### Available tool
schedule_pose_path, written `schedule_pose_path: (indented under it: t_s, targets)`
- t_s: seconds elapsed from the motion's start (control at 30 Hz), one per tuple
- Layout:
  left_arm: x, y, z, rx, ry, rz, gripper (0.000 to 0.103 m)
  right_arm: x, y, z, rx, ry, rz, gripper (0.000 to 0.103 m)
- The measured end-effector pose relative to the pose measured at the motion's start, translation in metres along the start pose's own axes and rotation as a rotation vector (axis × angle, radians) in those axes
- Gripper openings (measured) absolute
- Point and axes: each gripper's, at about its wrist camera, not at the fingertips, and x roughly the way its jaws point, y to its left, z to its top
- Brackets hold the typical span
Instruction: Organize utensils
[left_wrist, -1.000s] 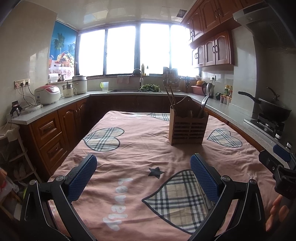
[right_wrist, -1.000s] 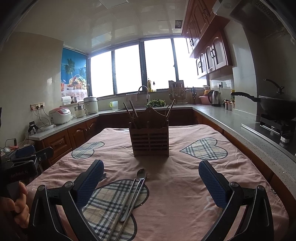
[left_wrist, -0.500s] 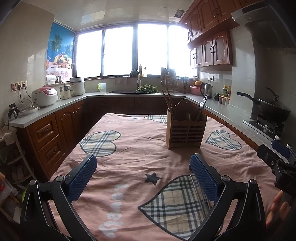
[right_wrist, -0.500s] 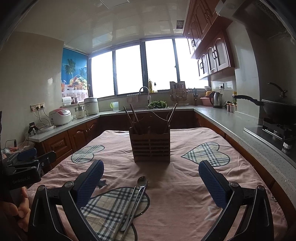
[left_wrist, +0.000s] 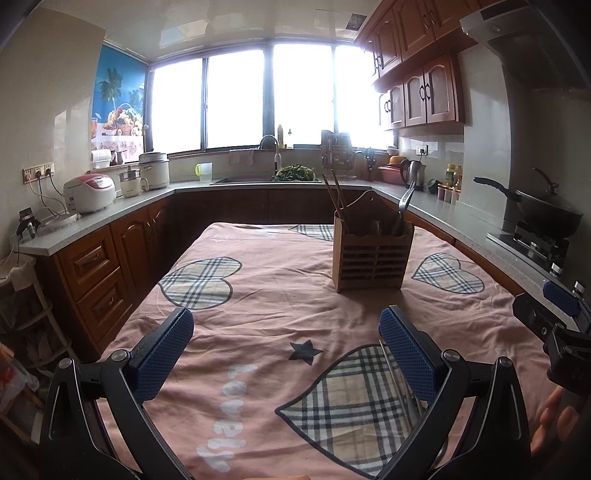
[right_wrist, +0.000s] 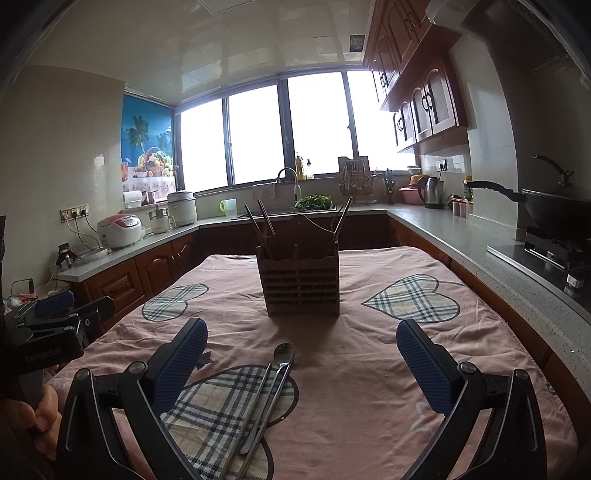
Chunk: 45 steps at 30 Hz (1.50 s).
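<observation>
From the left wrist view, the left claw (left_wrist: 286, 347) has drifted a bit nearer to the near edge of the tabletop (left_wrist: 258, 295) over the last second. The plaid heart patch under its right finger shows more than before, and thin metal utensil handles (left_wrist: 392, 373) now peek out beside that finger. The claw is spread wide, holding nothing. The wooden holder (left_wrist: 372, 254) stands far right of center with two chopsticks (left_wrist: 334, 195) and one fork (left_wrist: 404, 201) poking up. So nothing got picked up, it's just lining up, I'd guess.

From the right wrist view, the right claw (right_wrist: 301, 360) has barely moved, maybe eased back a touch, since the holder (right_wrist: 302, 284) sits slightly farther off. It's also spread wide and empty. Lying loose on the near plaid heart I count one spoon (right_wrist: 277, 384) and what looks like one pair of metal chopsticks (right_wrist: 251, 410) beside it, touching or nearly so. In the holder, two sticks on the left, one or two thin ones on the right, hard to tell. The loose stuff still needs sorting.
</observation>
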Motion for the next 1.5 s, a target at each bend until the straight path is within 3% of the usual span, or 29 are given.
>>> schedule_pose_path:
  t_s: [1.5]
  targets:
    - [-0.001, -0.001, -0.001, 0.021, -0.006, -0.007, 0.103, -0.006, 0.003, 0.012, -0.001, -0.018, 0.01, 0.103]
